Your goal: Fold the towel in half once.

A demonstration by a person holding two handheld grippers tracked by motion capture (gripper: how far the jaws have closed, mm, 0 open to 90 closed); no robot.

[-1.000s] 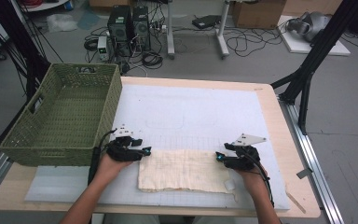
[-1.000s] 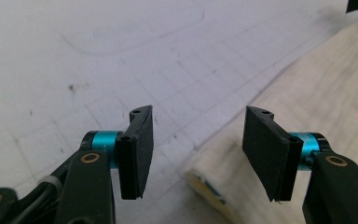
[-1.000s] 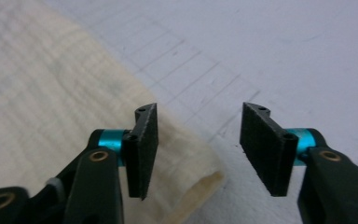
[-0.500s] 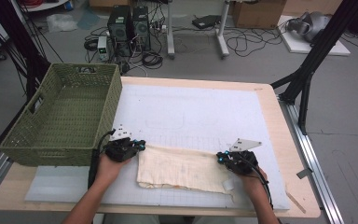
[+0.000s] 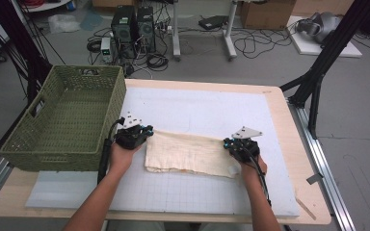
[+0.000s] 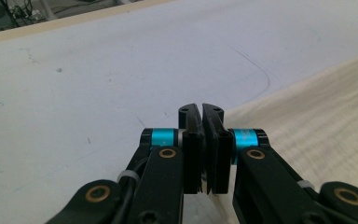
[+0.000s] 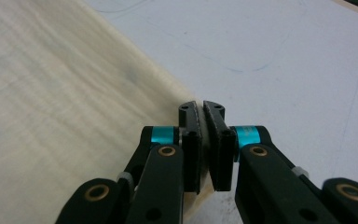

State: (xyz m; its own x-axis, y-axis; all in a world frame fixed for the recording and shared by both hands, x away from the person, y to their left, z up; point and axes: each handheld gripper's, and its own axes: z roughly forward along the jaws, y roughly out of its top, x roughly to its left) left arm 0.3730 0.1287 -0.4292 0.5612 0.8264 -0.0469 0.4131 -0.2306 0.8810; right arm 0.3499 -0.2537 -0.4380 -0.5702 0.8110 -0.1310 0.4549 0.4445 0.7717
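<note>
A cream cloth (image 5: 188,154) with faint woven stripes lies on a white gridded mat (image 5: 197,192). The woven basket (image 5: 67,120) is olive green; the tabletop (image 5: 313,192) is pale wood.

A pale wooden desk (image 5: 289,120) stands on a grey floor (image 5: 361,110), with a white gridded mat (image 5: 207,110) covering most of its top. A metal rail (image 5: 325,168) runs along the desk's right edge. Beyond the far edge, two black computer towers (image 5: 132,26) sit on the floor among tangled black cables (image 5: 250,45). The white legs of another table (image 5: 229,29) rise near them, with a cardboard box (image 5: 265,12) behind. A flat white board (image 5: 325,43) lies at the far right, carrying a grey object. Black stand legs (image 5: 327,57) slant down past the desk's far right corner, and more black struts (image 5: 17,43) stand at the left.
</note>
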